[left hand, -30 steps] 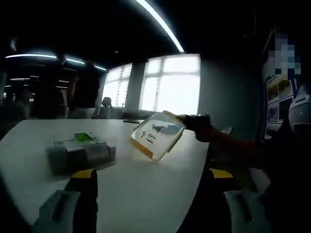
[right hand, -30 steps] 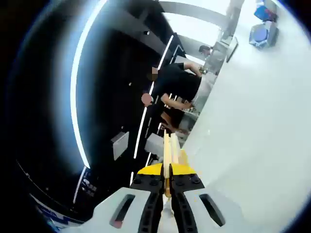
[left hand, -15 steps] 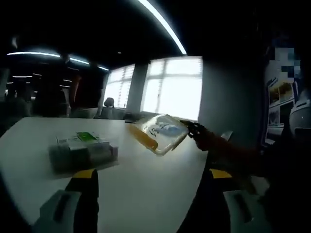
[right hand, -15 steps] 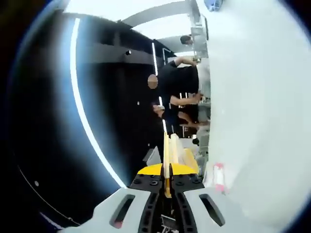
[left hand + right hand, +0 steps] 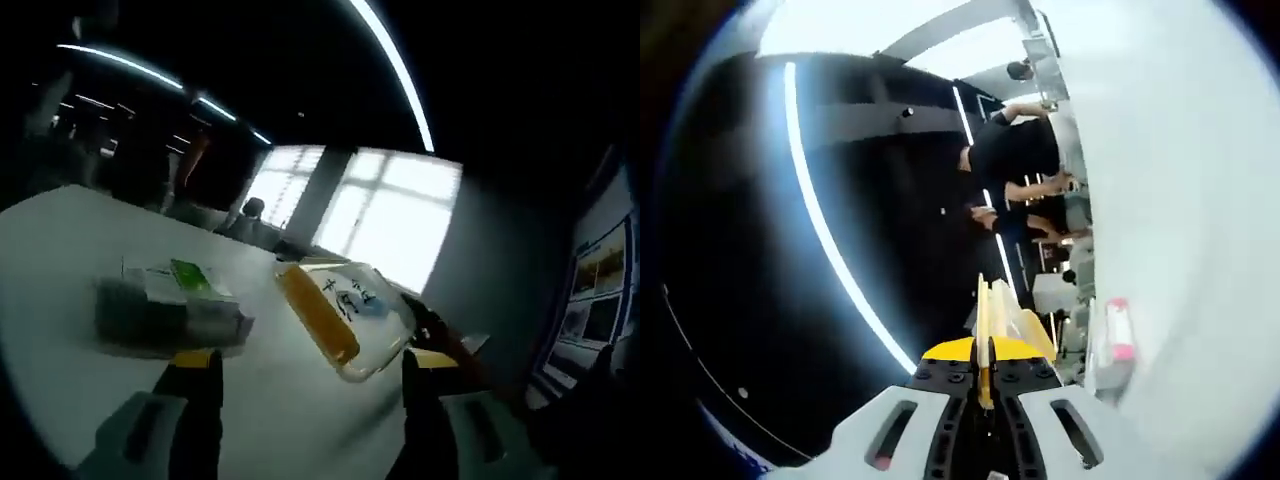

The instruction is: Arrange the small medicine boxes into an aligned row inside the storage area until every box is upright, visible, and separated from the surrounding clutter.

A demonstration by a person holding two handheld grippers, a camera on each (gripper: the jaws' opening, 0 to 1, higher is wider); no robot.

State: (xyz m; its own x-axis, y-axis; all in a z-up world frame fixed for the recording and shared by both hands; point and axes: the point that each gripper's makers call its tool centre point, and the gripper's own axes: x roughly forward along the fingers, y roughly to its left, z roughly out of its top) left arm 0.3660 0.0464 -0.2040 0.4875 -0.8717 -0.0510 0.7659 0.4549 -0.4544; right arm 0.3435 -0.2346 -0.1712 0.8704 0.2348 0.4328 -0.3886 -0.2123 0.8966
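Jaws of the right gripper [image 5: 984,345] are clamped on a clear lid [image 5: 345,315]; left gripper [image 5: 310,375] is held open. Boxes [image 5: 165,305] beside the lid look unsorted, so the row is hardly started.

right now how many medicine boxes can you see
2. A yellow-edged white medicine box is held in the right tongs above the white table; a green-and-white box sits in a clear container. More may be hidden.
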